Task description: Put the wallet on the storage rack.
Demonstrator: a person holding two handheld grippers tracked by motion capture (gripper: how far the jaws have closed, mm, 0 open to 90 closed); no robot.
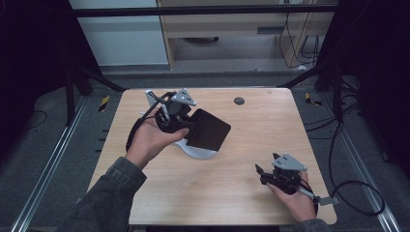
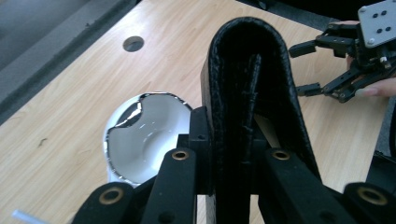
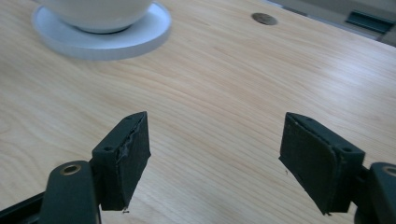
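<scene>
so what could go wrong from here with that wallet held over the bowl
1. The left tongs clamp the black wallet by one end, so most of it sticks out unsupported; it might swing or slip.
2. It hangs over the white bowl on its saucer; lowering it could knock or tip the bowl.
3. The right tongs are open and low over the table, too far off to catch a drop.

The person's left hand point(image 1: 153, 140) holds the left tongs point(image 1: 186, 126) raised at far left, jaws clamped together; the right hand point(image 1: 296, 198) rests the right tongs point(image 1: 260, 174) low, jaws spread wide.
</scene>
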